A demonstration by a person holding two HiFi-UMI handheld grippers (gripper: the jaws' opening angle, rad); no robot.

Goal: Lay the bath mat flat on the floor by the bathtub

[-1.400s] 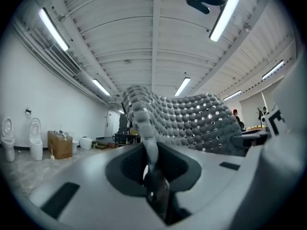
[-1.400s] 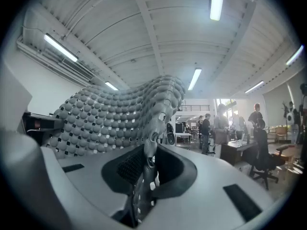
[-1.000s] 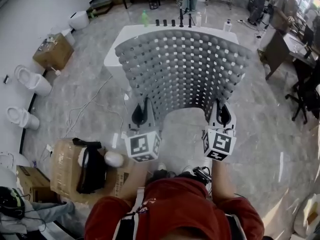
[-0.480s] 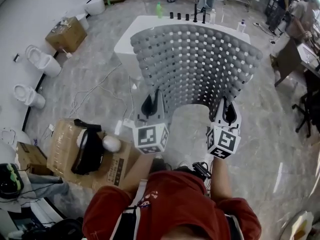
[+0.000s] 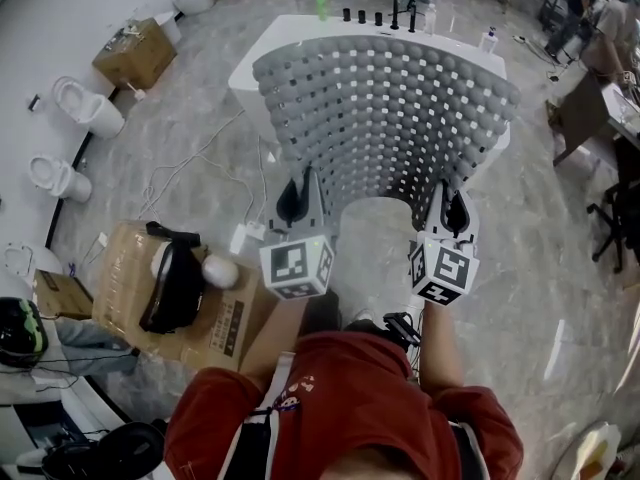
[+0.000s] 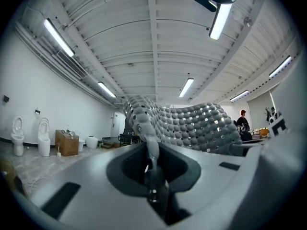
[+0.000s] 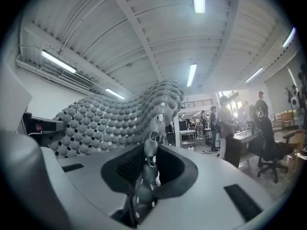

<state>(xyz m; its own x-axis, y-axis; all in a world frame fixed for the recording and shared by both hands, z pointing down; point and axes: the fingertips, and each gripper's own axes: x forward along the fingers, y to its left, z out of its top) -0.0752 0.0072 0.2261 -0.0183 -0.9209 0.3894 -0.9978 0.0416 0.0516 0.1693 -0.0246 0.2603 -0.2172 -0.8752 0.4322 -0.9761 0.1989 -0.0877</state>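
A grey pebbled bath mat with square holes hangs spread out in the air in front of me, over the white bathtub. My left gripper is shut on the mat's near left corner, and my right gripper is shut on its near right corner. In the left gripper view the mat's edge runs up from between the jaws. The right gripper view shows the same, with the mat pinched between the jaws and spreading away to the left.
A cardboard box with dark gear on it sits on the marble floor at my left. Toilets line the left wall beside another box. White cables trail over the floor. People and a desk stand at the right.
The mat and both grippers have shifted a little closer to the bathtub and slightly lower. The head view has swung, so the tub sits higher in the picture.
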